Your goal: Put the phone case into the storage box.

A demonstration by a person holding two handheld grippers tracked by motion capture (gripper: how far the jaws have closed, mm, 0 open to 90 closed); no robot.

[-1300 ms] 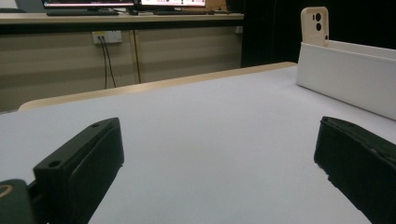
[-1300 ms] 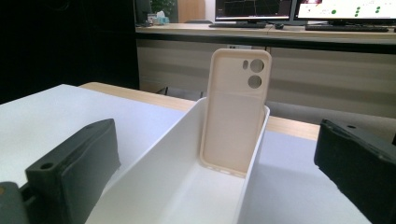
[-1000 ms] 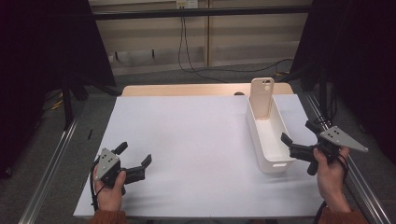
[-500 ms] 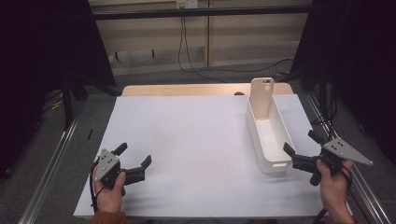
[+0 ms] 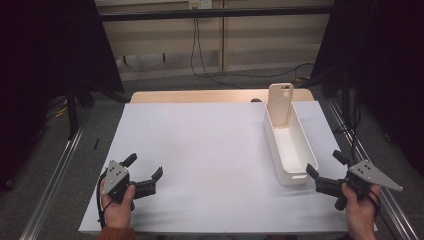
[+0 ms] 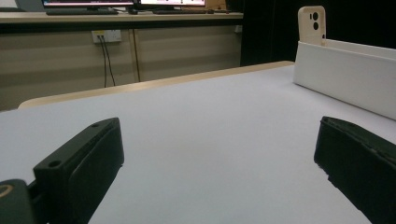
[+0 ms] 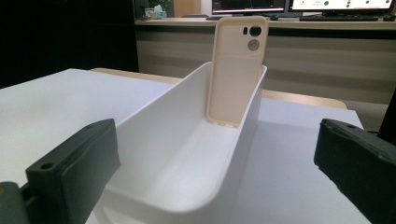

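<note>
Gaping wide and empty, right tongs (image 5: 325, 171) near white bin (image 5: 300, 172), left tongs (image 5: 145, 170) likewise spread, touching nothing

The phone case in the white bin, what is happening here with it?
A person holds a two-jaw gripper in each hand at a white-covered table. The beige phone case stands leaning against the far end of the long white bin. The right gripper sits open just off the bin's near end, pointing along it. The left gripper rests open on the table, far from the bin. Nothing is gripped.
</note>
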